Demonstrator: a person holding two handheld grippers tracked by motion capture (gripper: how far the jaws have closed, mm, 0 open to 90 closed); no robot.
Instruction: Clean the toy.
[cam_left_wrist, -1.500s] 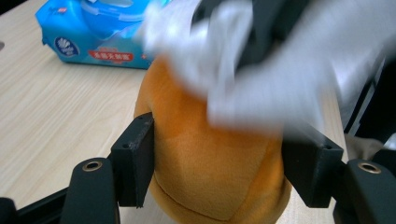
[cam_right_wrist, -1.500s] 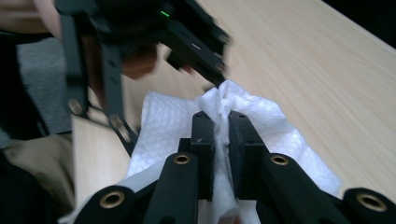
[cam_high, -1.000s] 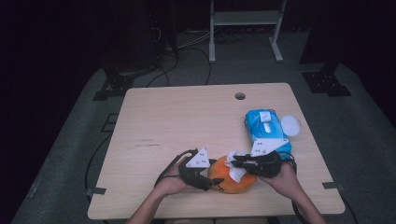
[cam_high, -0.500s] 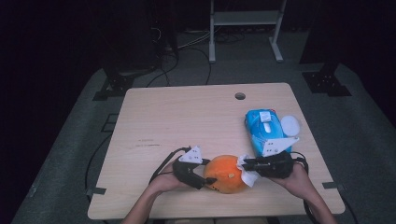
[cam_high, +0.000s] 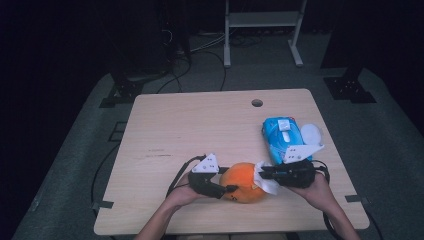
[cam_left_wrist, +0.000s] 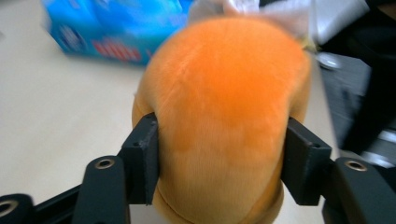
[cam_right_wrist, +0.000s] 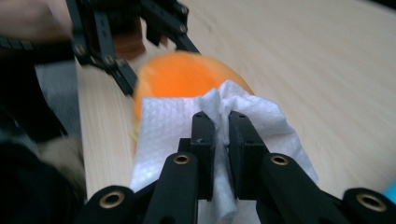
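Note:
An orange plush toy (cam_high: 242, 182) lies near the table's front edge. My left gripper (cam_high: 230, 186) reaches in from its left. In the left gripper view its jaws have just been closing, and both pads (cam_left_wrist: 144, 158) now press into the plush toy (cam_left_wrist: 224, 102) on either side. My right gripper (cam_high: 262, 172) comes in from the right, shut on a crumpled white wipe (cam_high: 266, 182) that rests against the toy's right end. In the right gripper view the wipe (cam_right_wrist: 163, 126) is pinched between the jaws of the right gripper (cam_right_wrist: 222, 121), with the toy (cam_right_wrist: 182, 77) and the left gripper (cam_right_wrist: 126, 37) beyond.
A blue pack of wipes (cam_high: 281, 136) lies behind my right hand, with a white rounded piece (cam_high: 311, 134) beside it. The wooden table (cam_high: 200, 130) has a cable hole (cam_high: 257, 103) near its far edge. Dark floor and cables surround it.
The right gripper with the wipe has drawn a little to the right, from over the toy to its right end. The left gripper stays at the toy's left side.

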